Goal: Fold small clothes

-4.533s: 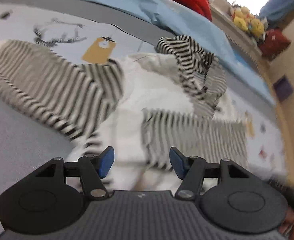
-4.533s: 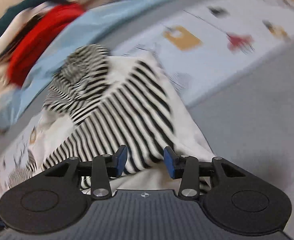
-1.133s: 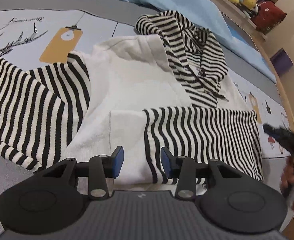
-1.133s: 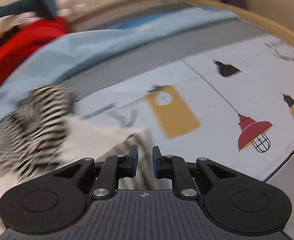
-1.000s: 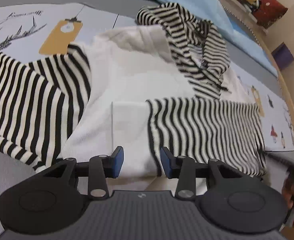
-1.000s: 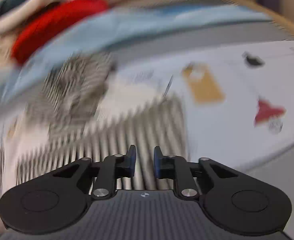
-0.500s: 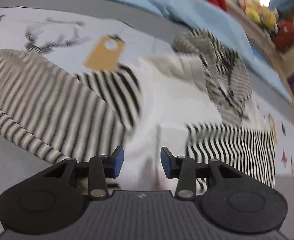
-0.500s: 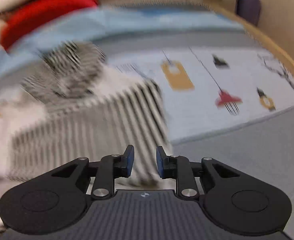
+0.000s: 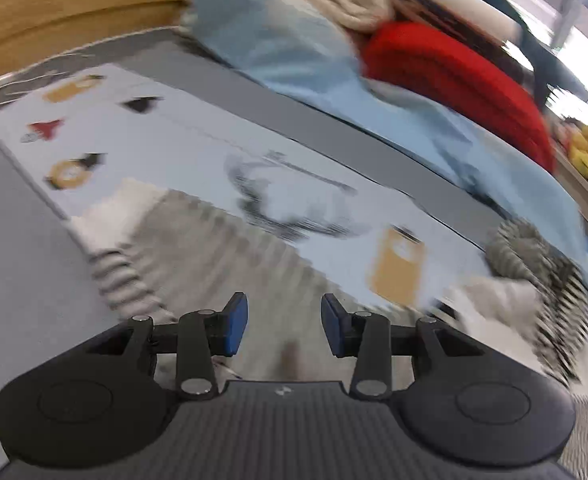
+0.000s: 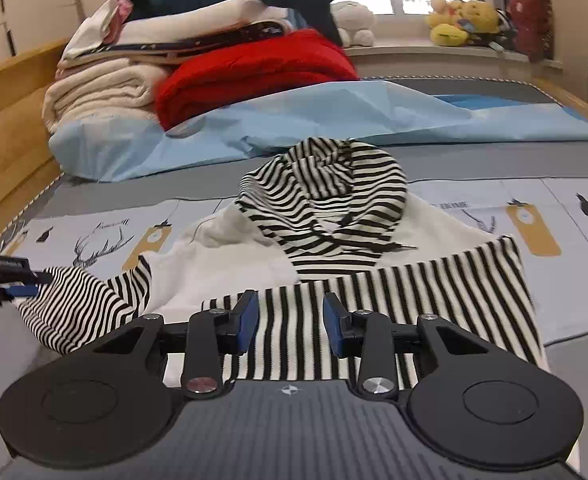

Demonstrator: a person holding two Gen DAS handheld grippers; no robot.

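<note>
The right gripper (image 10: 289, 322) hangs over the near hem of the striped hoodie (image 10: 334, 264), its blue-padded jaws apart after just widening, with nothing pinched between them. The left gripper (image 10: 11, 278), seen at the left edge of the right wrist view, sits at the cuff of the left sleeve (image 10: 85, 300); whether its pads press the cloth cannot be told there. In its own blurred view, the left gripper (image 9: 283, 330) shows a clear gap with striped fabric beneath.

The hoodie lies flat on the printed bedsheet (image 10: 566, 248), long axis running from the hem to the hood (image 10: 326, 192), which points toward the red blanket (image 10: 253, 68). It is soft knit, white body with black-and-white stripes; the right sleeve (image 10: 414, 292) is folded across the front.
</note>
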